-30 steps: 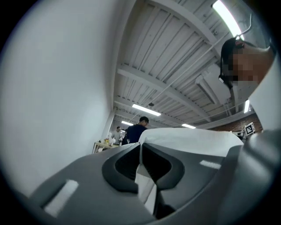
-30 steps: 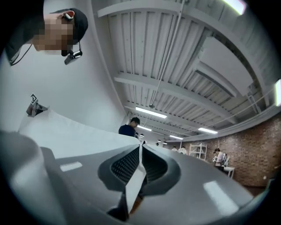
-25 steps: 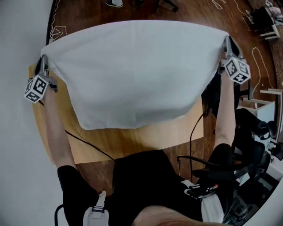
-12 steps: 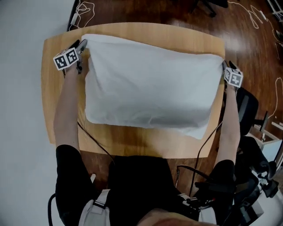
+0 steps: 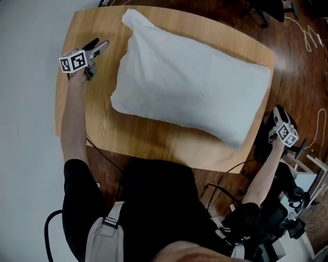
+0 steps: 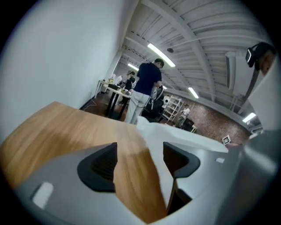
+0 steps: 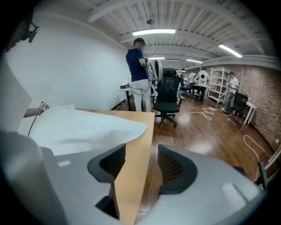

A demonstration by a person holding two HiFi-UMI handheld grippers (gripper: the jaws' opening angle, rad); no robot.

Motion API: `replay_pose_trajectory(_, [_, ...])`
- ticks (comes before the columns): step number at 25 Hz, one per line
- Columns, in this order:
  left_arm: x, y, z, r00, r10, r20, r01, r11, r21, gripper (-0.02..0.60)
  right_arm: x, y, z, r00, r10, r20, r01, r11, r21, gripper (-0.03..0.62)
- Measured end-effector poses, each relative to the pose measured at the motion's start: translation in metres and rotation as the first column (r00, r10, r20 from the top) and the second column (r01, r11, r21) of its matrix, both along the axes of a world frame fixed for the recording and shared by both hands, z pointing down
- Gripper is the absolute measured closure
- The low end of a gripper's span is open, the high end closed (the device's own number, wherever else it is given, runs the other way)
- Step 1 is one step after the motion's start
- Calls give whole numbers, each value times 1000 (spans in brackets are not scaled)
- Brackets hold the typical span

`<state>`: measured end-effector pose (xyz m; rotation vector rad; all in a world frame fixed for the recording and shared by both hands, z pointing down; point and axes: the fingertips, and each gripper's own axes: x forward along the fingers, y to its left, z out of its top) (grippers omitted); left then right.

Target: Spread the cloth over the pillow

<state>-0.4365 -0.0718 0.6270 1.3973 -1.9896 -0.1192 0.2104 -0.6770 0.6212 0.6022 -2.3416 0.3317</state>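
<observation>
- The white cloth (image 5: 189,87) lies spread across the middle and right of the wooden desk (image 5: 97,112), draped over a plump, cushion-like bulk. The pillow under it is fully covered, so only its shape shows.
- One corner of the cloth stands up in a small peak (image 5: 130,15) near the desk's far edge. The opposite corner reaches the desk's near right edge.
- The left gripper (image 5: 102,44) is over the bare wood at the desk's far left, apart from the cloth. Its fingers (image 6: 103,165) have just been opening and stand wide, with nothing between them but a view of desk and cloth edge.
- The right gripper (image 5: 278,109) is off the desk's right edge. Its fingers (image 7: 175,169) have just been opening and stand wide and empty.
- An office chair (image 7: 169,99) stands beyond the desk's far end.
</observation>
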Motion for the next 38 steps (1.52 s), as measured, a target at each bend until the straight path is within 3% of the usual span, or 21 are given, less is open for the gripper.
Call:
replay_pose_trajectory(2, [37, -12, -21, 993, 115, -35, -112, 992, 65, 249, 1, 55, -19, 994, -103, 32, 103, 995, -2, 365])
replay_pose_trajectory(3, [65, -11, -25, 978, 205, -44, -202, 977, 61, 249, 7, 86, -28, 986, -159, 56, 161, 987, -16, 365])
replay_pose_trajectory(5, [126, 16, -13, 928, 369, -54, -370, 929, -19, 249, 27, 150, -40, 959, -267, 95, 274, 959, -69, 365])
replay_pose_trajectory(7, [180, 59, 11, 899, 427, -101, -434, 899, -66, 258, 55, 206, -35, 937, -331, 108, 344, 929, -139, 365])
replay_pose_trajectory(10, [223, 83, 40, 908, 387, -163, -397, 917, -33, 283, 81, 264, -5, 935, -340, 101, 354, 906, -230, 365])
replay_pose_trajectory(12, [235, 85, 40, 927, 332, -173, -337, 941, 3, 453, 81, 291, 11, 935, -351, 49, 352, 904, -243, 365])
replay_pose_trajectory(14, [243, 93, 21, 946, 285, -152, -283, 959, 32, 571, 80, 306, 17, 932, -361, 26, 357, 903, -240, 365])
replay_pose_trajectory(18, [272, 113, -14, 948, 303, -93, -302, 953, 22, 573, 90, 309, 4, 955, -295, 39, 296, 932, -210, 365])
replay_pose_trajectory(21, [283, 144, 8, 950, 279, -139, -292, 953, -77, 572, 99, 307, 24, 963, -264, 51, 269, 938, -217, 365])
replay_pose_trajectory(23, [283, 151, 29, 941, 285, -184, -311, 942, -130, 572, 89, 312, 25, 960, -279, -24, 270, 943, -193, 365])
replay_pose_trajectory(26, [288, 125, 42, 923, 322, -211, -352, 927, -128, 572, 96, 307, 20, 949, -284, -139, 266, 954, -139, 357])
replay_pose_trajectory(31, [310, 116, 55, 919, 332, -211, -363, 923, -127, 572, 83, 287, 48, 931, -321, -173, 299, 944, -138, 337])
replay_pose_trajectory(32, [312, 114, 54, 919, 341, -198, -370, 919, -137, 574, 83, 285, 51, 918, -345, -196, 319, 935, -153, 427])
replay_pose_trajectory(33, [312, 113, 48, 919, 352, -180, -379, 913, -149, 574, 84, 283, 47, 901, -369, -226, 339, 927, -161, 588])
replay_pose_trajectory(35, [311, 112, 25, 912, 385, -142, -405, 901, -157, 573, 85, 273, 10, 890, -384, -245, 359, 923, -139, 588])
replay_pose_trajectory(38, [318, 104, -17, 893, 442, -83, -450, 881, -147, 573, 84, 262, -83, 917, -349, -194, 346, 937, -52, 588])
